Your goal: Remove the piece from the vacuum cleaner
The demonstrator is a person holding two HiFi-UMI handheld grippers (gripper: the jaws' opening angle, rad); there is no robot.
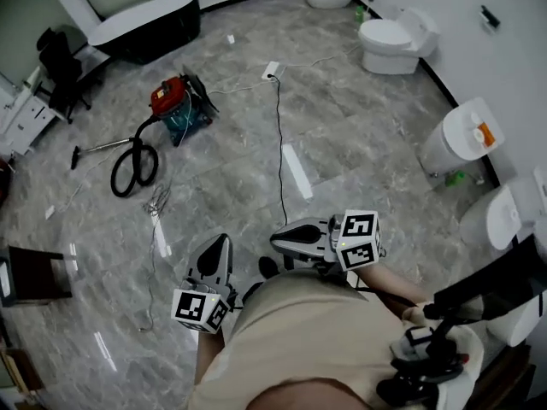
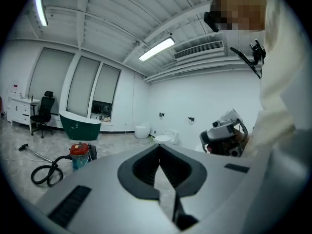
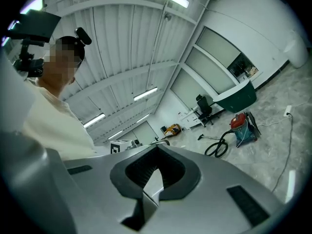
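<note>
Bathtub [image 1: 145,24]: I see it, dark, upper left.
Toilet [image 1: 395,41]: white, upper right, by the wall.
Office chair [image 1: 58,68]: far left.

A beige top [image 1: 295,340] is worn, at lower centre. The left gripper [image 1: 219,241] and right gripper [image 1: 277,243] are shelled in grey, each capped by a black-and-white marker cube [image 1: 202,307].

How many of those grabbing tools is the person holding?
2. The left tool is in front of the person's left side and the right tool is beside it, both well short of the vacuum cleaner. None looks hidden.
</note>
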